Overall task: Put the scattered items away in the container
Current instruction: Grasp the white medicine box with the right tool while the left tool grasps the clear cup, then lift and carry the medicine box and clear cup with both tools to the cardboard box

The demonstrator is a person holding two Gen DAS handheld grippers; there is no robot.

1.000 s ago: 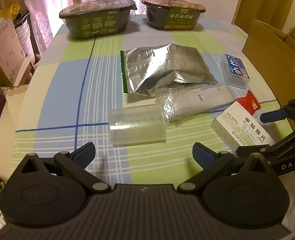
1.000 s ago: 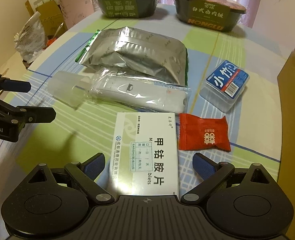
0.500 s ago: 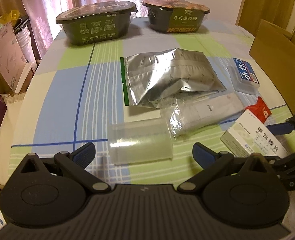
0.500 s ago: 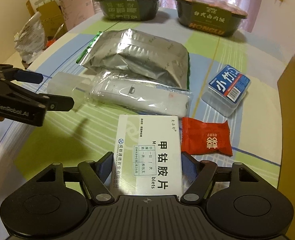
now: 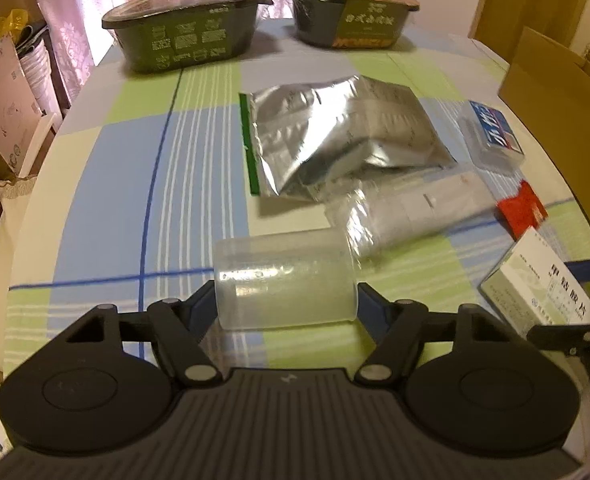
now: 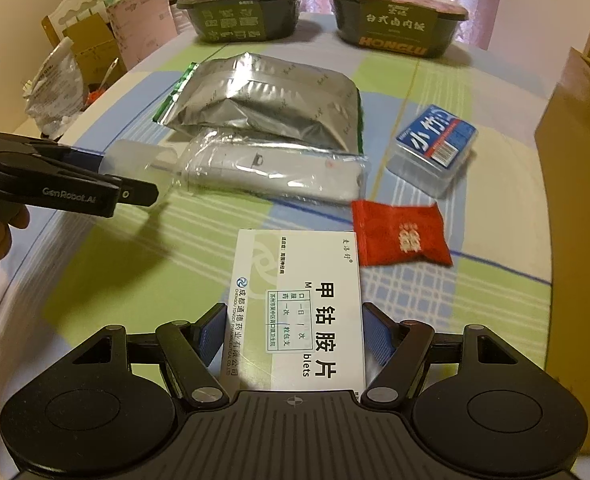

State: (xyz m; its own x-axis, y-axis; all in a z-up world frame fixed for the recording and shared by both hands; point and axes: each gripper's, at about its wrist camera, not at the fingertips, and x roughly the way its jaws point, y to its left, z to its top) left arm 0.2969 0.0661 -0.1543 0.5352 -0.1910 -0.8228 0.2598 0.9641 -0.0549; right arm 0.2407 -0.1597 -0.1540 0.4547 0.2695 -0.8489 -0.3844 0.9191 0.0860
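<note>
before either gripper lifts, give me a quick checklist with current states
1. Left gripper fingers bracket the clear plastic cup: ok.
2. Firm grip on the cup: cannot tell.
3. Right gripper fingers flank the white medicine box: ok.
4. Box clamped: cannot tell.
5. Red packet outside the right fingers: ok.
6. Cardboard box open and ready to take items: cannot tell.
</note>
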